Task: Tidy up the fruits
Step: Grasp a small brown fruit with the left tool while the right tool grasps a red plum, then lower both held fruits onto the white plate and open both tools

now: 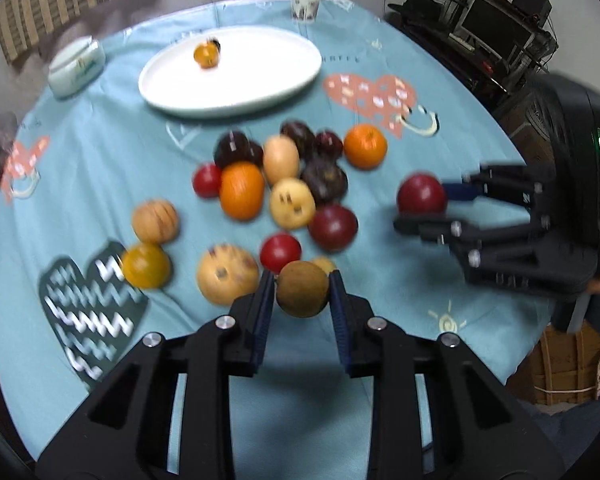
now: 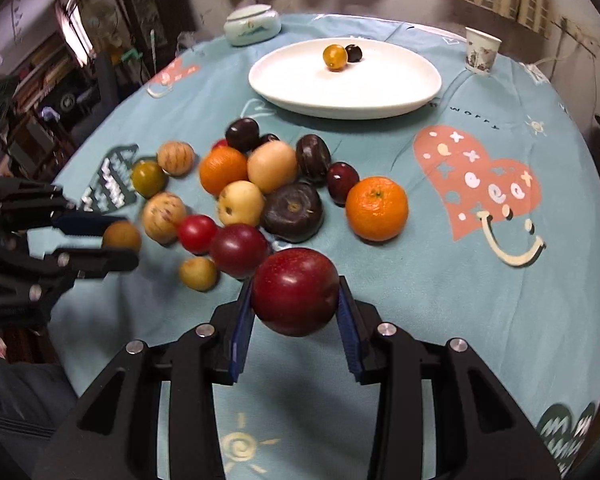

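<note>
My left gripper (image 1: pixel 302 294) is shut on a small brown fruit (image 1: pixel 302 289) and holds it above the near table; it also shows in the right wrist view (image 2: pixel 120 246). My right gripper (image 2: pixel 296 300) is shut on a dark red apple (image 2: pixel 296 291), seen at the right of the left wrist view (image 1: pixel 421 199). A heap of fruits lies mid-table: oranges (image 2: pixel 377 208), dark purple fruits (image 2: pixel 294 212), tan pears (image 2: pixel 273 166), red fruits (image 2: pixel 239 251). A white oval plate (image 2: pixel 380 92) beyond holds a yellow fruit (image 2: pixel 335 57) and a small dark fruit (image 2: pixel 354 53).
A paper cup (image 2: pixel 482 51) stands at the far right of the round table with its blue cloth (image 2: pixel 460 288). A pale lidded ceramic box (image 2: pixel 253 24) sits at the far left. Shelves and furniture surround the table.
</note>
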A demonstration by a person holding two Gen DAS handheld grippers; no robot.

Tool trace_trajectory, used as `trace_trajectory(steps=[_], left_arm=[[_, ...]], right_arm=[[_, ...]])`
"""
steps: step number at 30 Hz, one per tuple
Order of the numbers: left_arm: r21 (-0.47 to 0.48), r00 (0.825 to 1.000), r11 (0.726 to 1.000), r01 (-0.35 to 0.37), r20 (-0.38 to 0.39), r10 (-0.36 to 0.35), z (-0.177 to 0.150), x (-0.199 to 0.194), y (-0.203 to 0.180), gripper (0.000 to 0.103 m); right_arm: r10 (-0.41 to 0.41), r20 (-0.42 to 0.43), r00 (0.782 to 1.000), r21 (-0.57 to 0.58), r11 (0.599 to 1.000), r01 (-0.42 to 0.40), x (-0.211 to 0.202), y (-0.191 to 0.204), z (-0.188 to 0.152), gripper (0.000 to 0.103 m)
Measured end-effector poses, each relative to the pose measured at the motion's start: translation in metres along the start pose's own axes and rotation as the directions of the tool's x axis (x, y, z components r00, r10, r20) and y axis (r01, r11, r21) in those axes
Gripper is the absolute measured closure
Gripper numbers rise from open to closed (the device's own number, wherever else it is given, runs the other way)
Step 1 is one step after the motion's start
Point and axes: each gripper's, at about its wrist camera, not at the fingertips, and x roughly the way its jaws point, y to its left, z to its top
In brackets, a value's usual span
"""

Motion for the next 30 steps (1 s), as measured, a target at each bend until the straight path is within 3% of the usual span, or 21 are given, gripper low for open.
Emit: trace_trajectory(steps=[10, 15, 21, 26, 30], left_arm=[[0.036, 0.995, 0.996, -0.086, 0.045, 0.084, 0.058, -0.007, 0.014, 0.075], [0.034, 0.993, 0.994, -0.105, 0.059, 0.103, 0.093, 0.002, 0.027, 0.075], [-0.001, 0.988, 0.991, -0.132, 0.076, 0.131, 0.143, 0.023, 0.050, 0.075], [-0.031, 0.984, 0.985, -0.167, 0.053, 0.168, 0.176, 0.055, 0.071, 0.075], [-0.049, 0.985, 0.985, -0.166, 0.035, 0.168, 0.190, 0.073, 0.082, 0.075]], right_arm=[[0.009, 0.022, 1.000, 0.050, 0.999, -0.010, -0.004, 0.014, -0.001, 0.064], [-0.030, 0.068, 0.997, 0.024, 0.999, 0.029, -0.009, 0.008, 0.038, 0.064], [-0.089, 0.143, 0.986, 0.026, 0.996, 0.086, 0.001, -0.018, 0.116, 0.064], [-0.119, 0.138, 0.983, 0.057, 0.992, 0.113, 0.028, -0.044, 0.162, 0.064], [-0.124, 0.120, 0.985, 0.068, 0.991, 0.117, 0.049, -0.058, 0.179, 0.064]])
